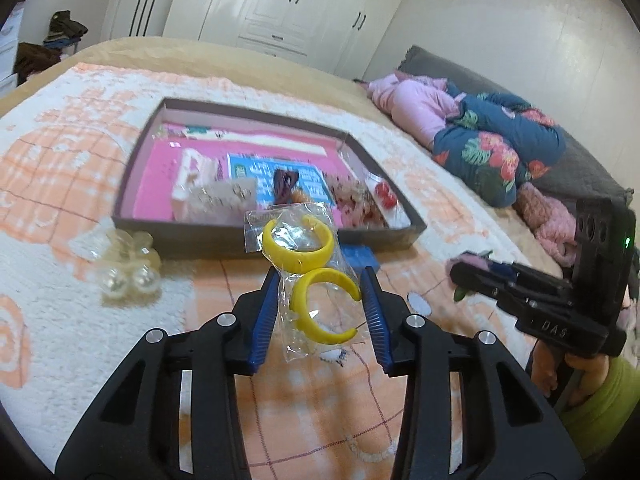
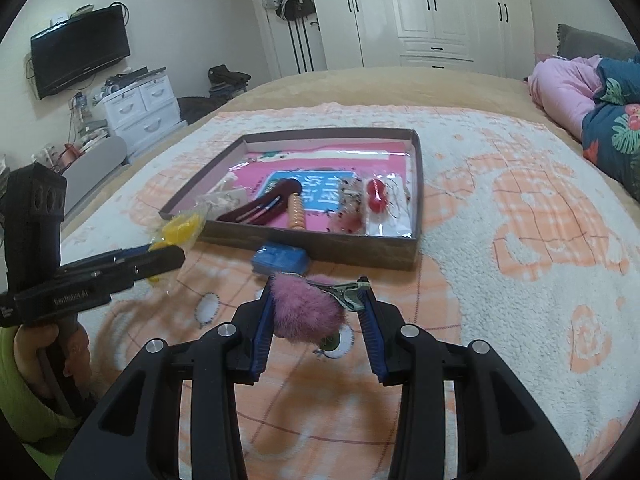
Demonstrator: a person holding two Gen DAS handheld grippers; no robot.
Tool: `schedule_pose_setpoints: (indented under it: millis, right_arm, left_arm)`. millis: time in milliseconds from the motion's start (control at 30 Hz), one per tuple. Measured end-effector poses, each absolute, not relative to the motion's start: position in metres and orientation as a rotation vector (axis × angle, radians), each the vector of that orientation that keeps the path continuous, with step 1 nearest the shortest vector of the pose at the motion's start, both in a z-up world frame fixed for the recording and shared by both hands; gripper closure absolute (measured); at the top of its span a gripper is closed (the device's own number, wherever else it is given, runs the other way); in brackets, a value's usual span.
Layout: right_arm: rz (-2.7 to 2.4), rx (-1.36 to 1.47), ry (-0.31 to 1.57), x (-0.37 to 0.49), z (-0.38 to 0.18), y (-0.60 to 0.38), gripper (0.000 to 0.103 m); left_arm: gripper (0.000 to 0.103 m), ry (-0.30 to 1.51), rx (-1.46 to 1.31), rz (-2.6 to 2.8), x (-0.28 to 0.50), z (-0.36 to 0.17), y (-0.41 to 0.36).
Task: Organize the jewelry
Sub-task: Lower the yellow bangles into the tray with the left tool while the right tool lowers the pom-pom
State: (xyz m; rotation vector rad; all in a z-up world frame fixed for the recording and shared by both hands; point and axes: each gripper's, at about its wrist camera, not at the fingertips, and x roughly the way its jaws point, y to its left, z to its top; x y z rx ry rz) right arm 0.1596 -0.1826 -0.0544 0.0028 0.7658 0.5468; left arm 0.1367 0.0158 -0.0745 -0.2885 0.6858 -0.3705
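Observation:
My left gripper point(image 1: 320, 280) is shut on a clear bag of yellow hoop earrings point(image 1: 316, 268) and holds it above the blanket, just in front of the shallow box point(image 1: 276, 236). The bag also shows in the right wrist view point(image 2: 180, 228). My right gripper point(image 2: 318, 294) is shut on a pink fluffy hair clip point(image 2: 308, 312) with a green metal clasp, held above the blanket in front of the box point(image 2: 320, 248). The box holds several bagged jewelry pieces and hair clips on a pink liner.
A blue pad point(image 2: 280, 260) lies against the box's front wall. A bag of clear pearl earrings point(image 1: 128, 264) lies left of the box. Folded bedding point(image 1: 492, 148) is piled at the right. A dresser point(image 2: 140, 108) and wardrobes point(image 2: 424, 12) stand beyond the bed.

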Motion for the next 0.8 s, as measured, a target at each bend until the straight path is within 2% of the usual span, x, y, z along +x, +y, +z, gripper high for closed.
schedule_pose_setpoints:
  millis: [800]
  right_arm:
    - [0.57,-0.056,0.658,0.195,-0.022,-0.136,0.066]
  left_arm:
    - [0.071,0.548,-0.347,-0.227,0.158,-0.041,0.086]
